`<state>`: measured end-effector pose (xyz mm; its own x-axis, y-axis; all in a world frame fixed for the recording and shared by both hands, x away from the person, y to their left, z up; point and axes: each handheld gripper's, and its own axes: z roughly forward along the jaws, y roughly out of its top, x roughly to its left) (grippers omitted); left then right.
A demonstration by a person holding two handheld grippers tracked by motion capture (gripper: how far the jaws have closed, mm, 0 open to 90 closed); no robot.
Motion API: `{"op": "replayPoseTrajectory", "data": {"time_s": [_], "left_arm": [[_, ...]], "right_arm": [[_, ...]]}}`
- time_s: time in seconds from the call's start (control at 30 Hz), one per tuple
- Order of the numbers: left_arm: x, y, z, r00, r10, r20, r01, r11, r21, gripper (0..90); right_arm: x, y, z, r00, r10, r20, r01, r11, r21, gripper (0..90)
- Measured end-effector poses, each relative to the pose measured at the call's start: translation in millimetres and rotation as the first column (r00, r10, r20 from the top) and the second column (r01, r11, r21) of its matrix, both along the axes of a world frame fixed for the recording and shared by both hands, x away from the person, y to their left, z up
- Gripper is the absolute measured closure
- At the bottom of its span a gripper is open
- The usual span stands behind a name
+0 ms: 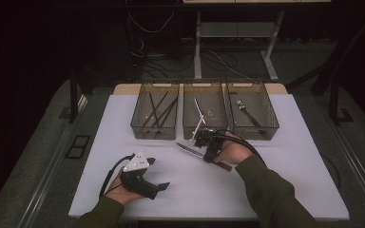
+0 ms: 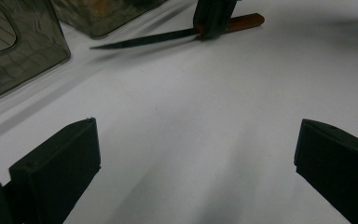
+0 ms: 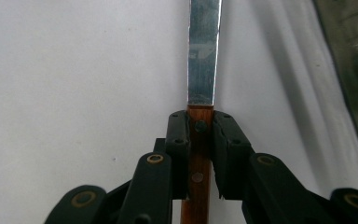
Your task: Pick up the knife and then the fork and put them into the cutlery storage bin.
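- Table (image 1: 123, 114): a white rectangular top, seen from above, with a pale wooden strip along its far edge.
- Left bin (image 1: 155, 115): a smoky transparent box at the far side of the top, with dark thin sticks inside.
- Middle bin (image 1: 204, 114): just beside the left bin, with a slim light utensil lying aslant inside.
- Right bin (image 1: 252, 110): just beside the middle bin, holding a metal utensil.
- Knife (image 1: 188, 150): lies on the top just in front of the middle bin, serrated blade pointing left, brown wooden handle (image 3: 197, 158) to the right.
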<state>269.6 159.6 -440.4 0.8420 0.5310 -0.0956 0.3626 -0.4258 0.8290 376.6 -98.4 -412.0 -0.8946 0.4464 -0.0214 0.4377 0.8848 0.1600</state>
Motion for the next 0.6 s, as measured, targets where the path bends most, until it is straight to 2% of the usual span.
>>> {"op": "replayPoseTrajectory", "data": {"time_s": [0.13, 0.27, 0.5, 0.6], "left_arm": [[-0.1, -0.2, -0.1, 1.0000, 0.004, -0.001, -0.004, 1.0000, -0.005, 0.0], [0.0, -0.2, -0.3, 1.0000, 0.004, -0.002, -0.004, 1.0000, -0.004, 0.0], [0.1, 0.0, -0.1, 1.0000, 0.002, -0.001, -0.002, 1.0000, 0.000, 0.0], [0.2, 0.2, 0.0, 1.0000, 0.001, 0.000, -0.001, 1.0000, 0.000, 0.0]], "right_arm": [[-0.1, -10.1, 7.3, 0.9999, -0.017, 0.004, 0.017, 0.998, 0.056, 77.7], [0.4, -24.3, 13.5, 0.9995, -0.032, 0.007, 0.031, 0.991, 0.132, 77.7], [-2.7, -51.9, 19.5, 0.9970, -0.066, 0.042, 0.054, 0.969, 0.242, 77.6], [-5.3, -63.2, 20.9, 0.9951, -0.083, 0.053, 0.065, 0.956, 0.287, 77.7]]}}
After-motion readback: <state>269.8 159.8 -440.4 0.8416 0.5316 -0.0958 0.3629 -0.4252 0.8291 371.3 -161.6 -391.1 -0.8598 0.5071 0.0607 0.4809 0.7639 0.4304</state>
